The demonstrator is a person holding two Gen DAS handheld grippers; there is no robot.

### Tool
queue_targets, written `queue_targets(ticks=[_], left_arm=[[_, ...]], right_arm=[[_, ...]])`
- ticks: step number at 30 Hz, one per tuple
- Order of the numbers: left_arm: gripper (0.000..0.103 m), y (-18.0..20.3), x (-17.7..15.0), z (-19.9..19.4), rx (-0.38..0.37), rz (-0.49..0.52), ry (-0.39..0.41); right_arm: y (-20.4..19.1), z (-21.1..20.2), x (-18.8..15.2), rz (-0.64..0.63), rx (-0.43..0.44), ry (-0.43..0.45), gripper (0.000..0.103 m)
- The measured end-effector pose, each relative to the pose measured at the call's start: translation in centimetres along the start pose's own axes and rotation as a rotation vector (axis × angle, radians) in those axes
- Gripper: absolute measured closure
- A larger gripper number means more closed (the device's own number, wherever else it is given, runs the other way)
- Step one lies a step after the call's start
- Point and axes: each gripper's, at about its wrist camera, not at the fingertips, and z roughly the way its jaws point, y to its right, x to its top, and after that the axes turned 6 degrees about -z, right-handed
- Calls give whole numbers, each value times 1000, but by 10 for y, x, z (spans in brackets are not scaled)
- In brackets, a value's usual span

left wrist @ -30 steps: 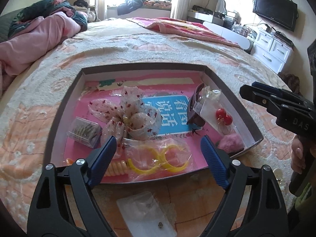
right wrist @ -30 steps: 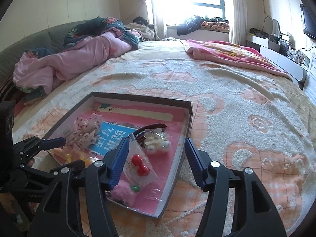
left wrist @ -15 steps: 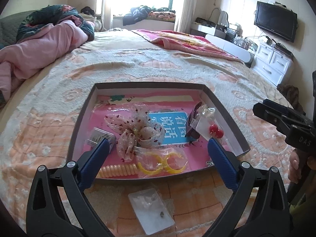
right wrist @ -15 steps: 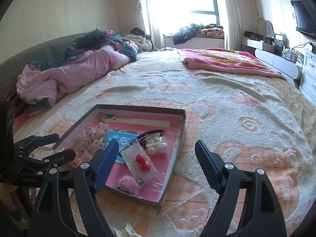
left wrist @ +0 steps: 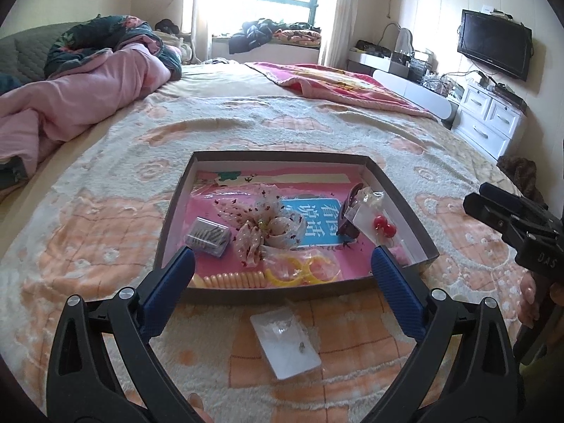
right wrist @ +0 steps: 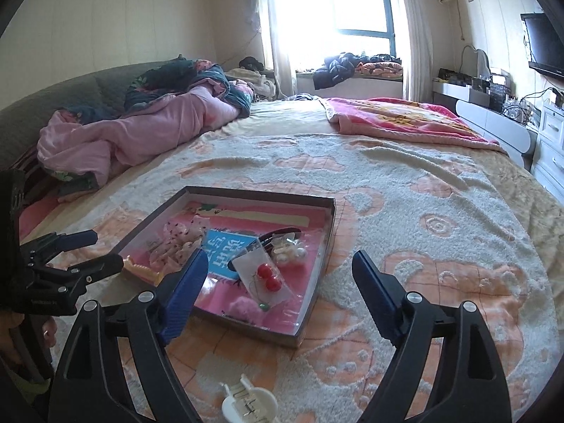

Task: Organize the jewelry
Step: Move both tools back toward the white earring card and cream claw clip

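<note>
A shallow box [left wrist: 296, 290] lies on the bed [left wrist: 105, 232], and it is the landmark for everything else. Inside it, toward its near left corner, sits a small clear case [left wrist: 208, 237]; a gauzy bow [left wrist: 262, 224] lies at the middle; yellow hoops in a bag [left wrist: 299, 269] and a coiled hair tie [left wrist: 232, 279] rest along the near wall; a card with red cherry earrings [left wrist: 382, 224] lies toward the right wall, next to a dark hair clip [left wrist: 347, 216].

Two pieces remain outside the box. A small clear packet [left wrist: 285, 342] lies flat on the bed just in front of the near wall, holding what looks like tiny studs, though they are too small to make out. A white claw clip [right wrist: 248, 403] lies on the bed in front of the box's near right corner.

The left tongs [left wrist: 282, 283] stand wide with nothing between them, hovering above the packet and the near wall. The right tongs [right wrist: 278, 290] are opening and are also empty, poised over the right corner of the box.

The packet is likely very light, thin and slick, lying flush on soft pile, so it would best be pinched across one short edge, pressing slightly into the blanket. The claw clip is probably rigid plastic, light, somewhat brittle, and best gripped across its body rather than its teeth.
</note>
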Motion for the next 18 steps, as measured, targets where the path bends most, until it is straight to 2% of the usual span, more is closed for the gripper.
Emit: queue_targets(ticks=[18], left_arm=[[12,-11,-23,-29,13,-24,0]], right_arm=[[-10,-30,-32,11,13,-42,22]])
